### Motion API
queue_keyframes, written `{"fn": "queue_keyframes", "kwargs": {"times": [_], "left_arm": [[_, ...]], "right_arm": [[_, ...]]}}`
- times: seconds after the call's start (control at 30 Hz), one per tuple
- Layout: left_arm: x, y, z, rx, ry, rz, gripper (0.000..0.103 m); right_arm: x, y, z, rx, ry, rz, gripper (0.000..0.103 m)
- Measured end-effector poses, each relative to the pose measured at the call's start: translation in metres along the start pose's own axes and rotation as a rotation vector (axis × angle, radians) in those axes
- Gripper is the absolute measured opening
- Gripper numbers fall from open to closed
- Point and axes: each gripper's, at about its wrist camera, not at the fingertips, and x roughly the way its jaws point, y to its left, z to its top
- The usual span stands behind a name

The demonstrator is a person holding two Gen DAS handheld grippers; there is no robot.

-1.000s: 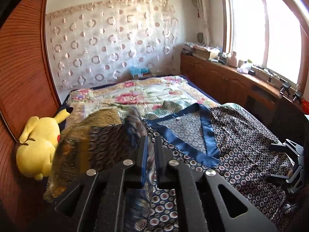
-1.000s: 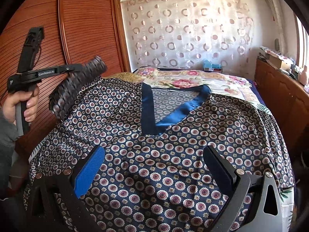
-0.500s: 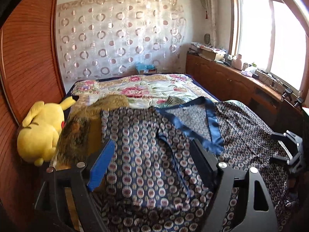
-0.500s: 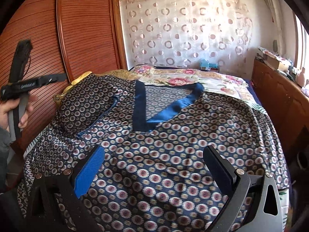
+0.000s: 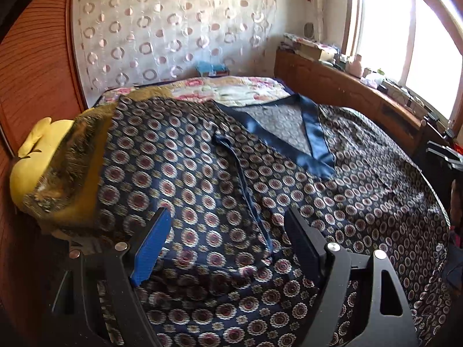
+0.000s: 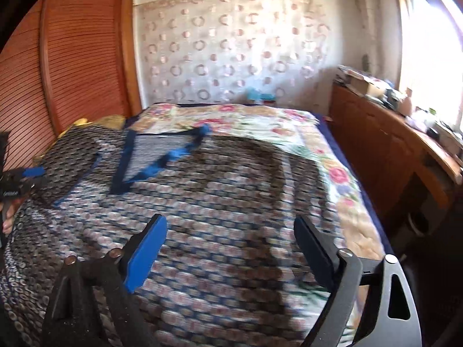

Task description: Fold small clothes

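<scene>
A navy top with a circle print (image 5: 289,196) lies spread over the bed, its blue satin V-neck trim (image 5: 315,144) facing up. Its left sleeve (image 5: 179,156) lies folded inward across the body. My left gripper (image 5: 227,217) hovers open just over the sleeve, with nothing pinched. In the right wrist view the same top (image 6: 231,190) is blurred by motion. My right gripper (image 6: 230,221) stands wide above the top's right half, its jaws closing with only the flat cloth beneath them. The left gripper (image 6: 17,179) and the hand holding it (image 6: 7,217) show at the left edge.
A yellow plush toy (image 5: 37,150) and a golden-brown cloth (image 5: 72,167) sit at the bed's left edge against the wooden wardrobe (image 6: 72,57). A floral bedspread (image 6: 246,121) covers the far half of the bed. A cluttered wooden cabinet (image 6: 390,150) runs along the right, under the window.
My left gripper opened and let go of the sleeve, which now lies folded on the top, then sank lower. My right gripper swung to the right and its jaws narrowed a little.
</scene>
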Motion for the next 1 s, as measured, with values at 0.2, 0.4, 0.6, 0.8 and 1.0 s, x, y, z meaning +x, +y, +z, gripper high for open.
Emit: {"fn": "queue_keyframes", "kwargs": {"times": [0.2,0.4,0.6,0.8,1.0], "left_arm": [[0.014,-0.009,-0.003,0.028,0.050,-0.006,0.081],[0.032,-0.012,-0.007,0.036,0.111,-0.011,0.081],[0.044,-0.017,-0.010,0.053,0.151,-0.007,0.081],[0.048,-0.021,-0.009,0.065,0.153,0.001,0.081],[0.053,-0.026,-0.009,0.084,0.161,-0.015,0.091]], "right_arm": [[0.003,-0.043,-0.004,0.036,0.065,-0.068,0.072],[0.018,-0.071,-0.009,0.088,0.167,-0.083,0.055],[0.028,-0.087,-0.012,0.153,0.225,-0.042,0.043],[0.025,-0.104,-0.011,0.165,0.250,-0.038,0.043],[0.035,-0.114,-0.011,0.187,0.261,0.009,0.038]]}}
